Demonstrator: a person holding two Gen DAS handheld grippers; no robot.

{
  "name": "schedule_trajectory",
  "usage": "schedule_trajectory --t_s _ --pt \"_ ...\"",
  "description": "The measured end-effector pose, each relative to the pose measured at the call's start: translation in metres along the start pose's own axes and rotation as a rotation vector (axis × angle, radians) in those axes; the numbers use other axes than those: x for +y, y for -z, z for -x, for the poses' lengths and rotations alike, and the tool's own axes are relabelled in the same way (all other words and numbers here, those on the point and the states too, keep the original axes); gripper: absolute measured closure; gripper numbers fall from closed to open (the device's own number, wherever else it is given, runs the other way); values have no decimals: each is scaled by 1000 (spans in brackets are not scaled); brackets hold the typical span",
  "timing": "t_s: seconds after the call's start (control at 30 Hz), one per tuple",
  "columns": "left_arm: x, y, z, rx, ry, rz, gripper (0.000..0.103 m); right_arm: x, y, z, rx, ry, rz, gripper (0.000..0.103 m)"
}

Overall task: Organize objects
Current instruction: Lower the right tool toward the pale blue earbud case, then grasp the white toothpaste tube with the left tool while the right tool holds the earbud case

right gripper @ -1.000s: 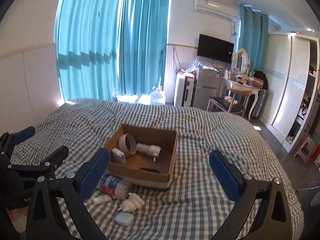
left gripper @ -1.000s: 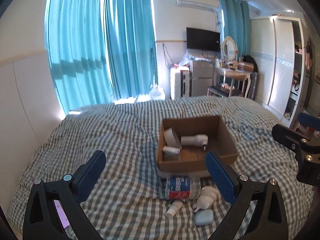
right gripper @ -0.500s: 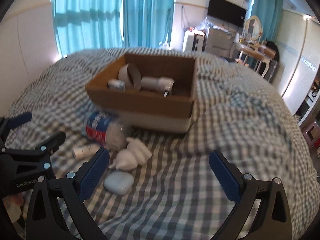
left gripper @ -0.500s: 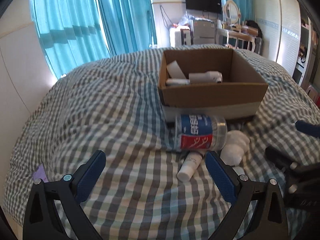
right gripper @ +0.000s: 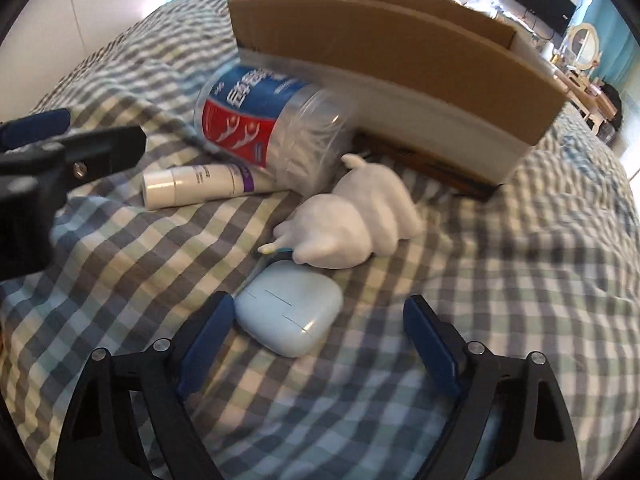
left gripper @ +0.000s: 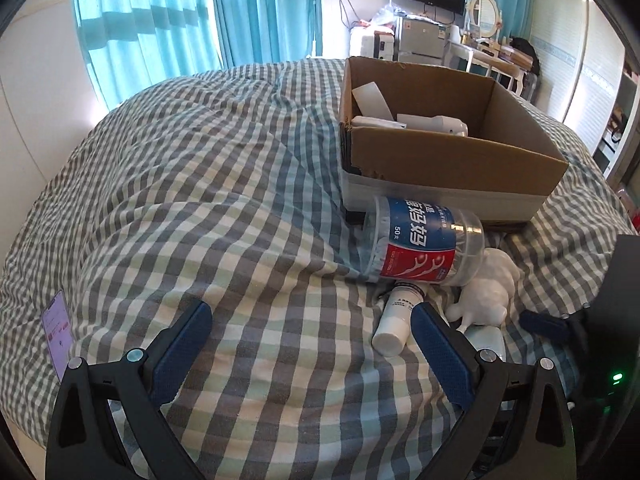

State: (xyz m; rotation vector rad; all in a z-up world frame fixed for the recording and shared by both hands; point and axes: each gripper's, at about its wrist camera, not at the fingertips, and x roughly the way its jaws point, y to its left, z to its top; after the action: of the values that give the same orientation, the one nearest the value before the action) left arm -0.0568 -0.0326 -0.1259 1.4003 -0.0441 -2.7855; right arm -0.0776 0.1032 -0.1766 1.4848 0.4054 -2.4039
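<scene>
My right gripper (right gripper: 316,328) hangs low over the checked bed cover (right gripper: 500,280), its jaws have just been closing and now stand partly open around the pale blue earbud case (right gripper: 289,312); the left pad sits just beside the case's edge, the right pad well clear of it, so nothing is held yet. To do this well I judge I should shift a little so the case sits midway between the pads, then come down until they bracket its flat sides, since it is a smooth, rounded pebble of hard plastic that could squirt out of an off-centre pinch or sink into the soft quilt. The white figurine (right gripper: 352,220) lies touching the case's far edge, matte and lumpy, so I should keep my fingertips off it. Behind it the clear toothpick jar (right gripper: 264,120), glossy with a red and blue label, lies on its side against the cardboard box (right gripper: 400,60), with a slim white tube (right gripper: 200,186) beside it. My left gripper (left gripper: 312,344) waits wide open and empty above the bed near the tube; a phone (left gripper: 58,332) lies at its far left. The box, stiff corrugated card, already holds a few white things I cannot make out well.
</scene>
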Motion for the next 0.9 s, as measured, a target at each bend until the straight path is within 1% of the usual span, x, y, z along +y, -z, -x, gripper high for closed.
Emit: schedule_trajectory --t_s 0.07,0.13,0.17,0.2,0.33,0.47,0.6,0.63,0.67,0.7,0.73,0.77,0.83,0.87,0.9 --pt "1 -1 -3 9 -6 3 1 2 1 -7 18 -12 10 22" --pt "1 -1 -4 17 -8 4 1 0 2 -10 25 -39 3 31" --pt "0 0 -4 17 -12 0 1 -1 2 -9 21 -42 -2 44" --pt "-1 0 -4 17 -15 -5 1 -4 4 -7 15 -34 -8 45" --pt "-2 0 -6 24 -22 -20 1 -17 9 9 -22 -51 -51 45" --pt "-17 -3 -11 40 -20 -78 1 -40 12 40 -88 -58 -106 45" --pt "-40 -10 -30 79 17 -131 1 -58 10 61 -132 -13 -122 45" --pt "-44 -12 -36 91 18 -139 2 -63 11 65 -141 -14 -134 45" --pt "-47 -13 -42 102 21 -147 4 -61 8 66 -145 -18 -146 45" --pt "-51 -14 -48 116 23 -152 12 -65 6 68 -147 -23 -158 45" --pt "-53 -15 -53 126 18 -157 22 -70 7 68 -148 -31 -171 45" --pt "-56 -16 -57 135 18 -166 28 -73 5 68 -146 -44 -186 45" --pt "-60 -16 -63 152 46 -178 46 -74 4 63 -141 -64 -202 45" --pt "-62 -16 -65 157 63 -183 51 -72 4 61 -137 -67 -204 45" --pt "-66 -15 -65 160 69 -194 59 -74 4 60 -134 -69 -205 45"
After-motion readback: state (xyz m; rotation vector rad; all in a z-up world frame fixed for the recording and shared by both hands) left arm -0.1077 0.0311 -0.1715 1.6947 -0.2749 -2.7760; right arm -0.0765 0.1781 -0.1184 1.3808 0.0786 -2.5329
